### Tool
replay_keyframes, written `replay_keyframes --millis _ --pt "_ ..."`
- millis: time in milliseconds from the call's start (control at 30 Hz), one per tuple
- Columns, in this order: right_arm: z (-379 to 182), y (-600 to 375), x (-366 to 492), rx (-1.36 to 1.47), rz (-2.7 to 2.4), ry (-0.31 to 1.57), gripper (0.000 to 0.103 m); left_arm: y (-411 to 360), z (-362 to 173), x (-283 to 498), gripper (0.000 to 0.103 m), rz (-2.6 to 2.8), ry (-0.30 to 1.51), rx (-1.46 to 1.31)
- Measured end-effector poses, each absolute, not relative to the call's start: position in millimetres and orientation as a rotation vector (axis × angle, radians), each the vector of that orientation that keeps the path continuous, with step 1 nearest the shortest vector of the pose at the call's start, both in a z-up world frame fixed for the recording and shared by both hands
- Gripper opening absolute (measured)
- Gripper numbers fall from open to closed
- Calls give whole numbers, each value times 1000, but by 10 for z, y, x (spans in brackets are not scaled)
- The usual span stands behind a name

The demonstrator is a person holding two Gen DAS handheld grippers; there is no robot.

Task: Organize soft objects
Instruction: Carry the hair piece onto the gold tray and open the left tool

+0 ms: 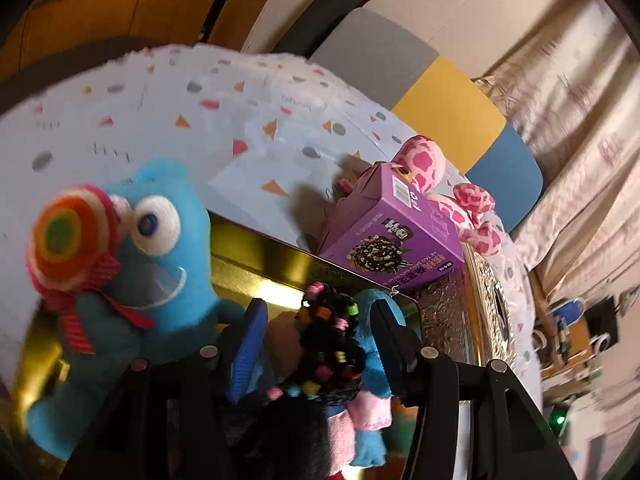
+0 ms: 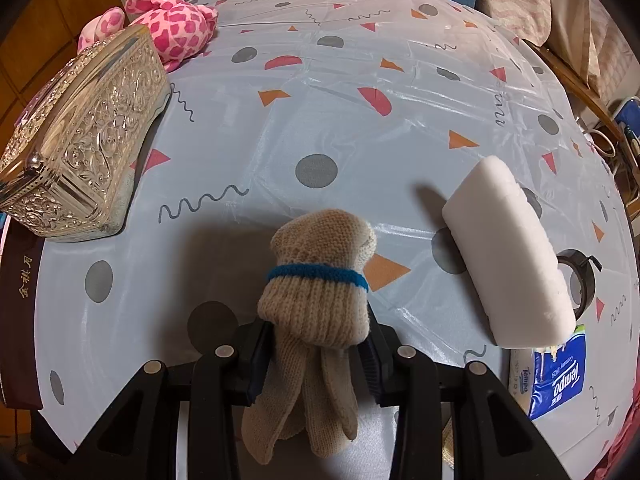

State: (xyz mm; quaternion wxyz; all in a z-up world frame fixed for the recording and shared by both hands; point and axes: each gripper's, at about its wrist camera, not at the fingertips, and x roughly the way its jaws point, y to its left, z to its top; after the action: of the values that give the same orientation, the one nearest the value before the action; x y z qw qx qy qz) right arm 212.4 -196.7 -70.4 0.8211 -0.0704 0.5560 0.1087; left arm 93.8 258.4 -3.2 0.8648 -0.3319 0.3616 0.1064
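Note:
My left gripper (image 1: 320, 320) is shut on a black-haired doll (image 1: 332, 344) with coloured beads and pink clothes, held over the gold inside of an ornate metal box (image 1: 256, 264). A blue monster plush (image 1: 160, 264) with a rainbow lollipop sits in that box. My right gripper (image 2: 316, 344) is shut on a beige knit glove (image 2: 320, 292) with a blue band, above the patterned tablecloth (image 2: 360, 128). A pink spotted plush (image 2: 172, 20) lies behind the silver box (image 2: 80, 140); it also shows in the left wrist view (image 1: 440, 184).
A purple snack carton (image 1: 396, 236) stands in the box's far corner. A white foam block (image 2: 512, 260), a black tape roll (image 2: 580, 284) and a blue Tempo tissue pack (image 2: 556, 376) lie at the right. A dark book (image 2: 20, 312) lies at the left edge.

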Motion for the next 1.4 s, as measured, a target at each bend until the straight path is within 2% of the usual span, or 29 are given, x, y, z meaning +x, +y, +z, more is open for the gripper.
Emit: replay_keyframes --millis 233,633,800,1400 --pt "-707 -1948 2110 -175 228 1174 39 2299 181 699 58 273 722 -434" --pt "-705 -1871 2013 -240 225 1144 39 1778 169 414 66 251 755 -240" --pt "-691 -1841 1965 -252 224 1137 39 1658 208 342 74 244 744 -194" --pt "-688 -1708 1941 -272 152 1139 38 1742 226 204 75 235 730 -222"
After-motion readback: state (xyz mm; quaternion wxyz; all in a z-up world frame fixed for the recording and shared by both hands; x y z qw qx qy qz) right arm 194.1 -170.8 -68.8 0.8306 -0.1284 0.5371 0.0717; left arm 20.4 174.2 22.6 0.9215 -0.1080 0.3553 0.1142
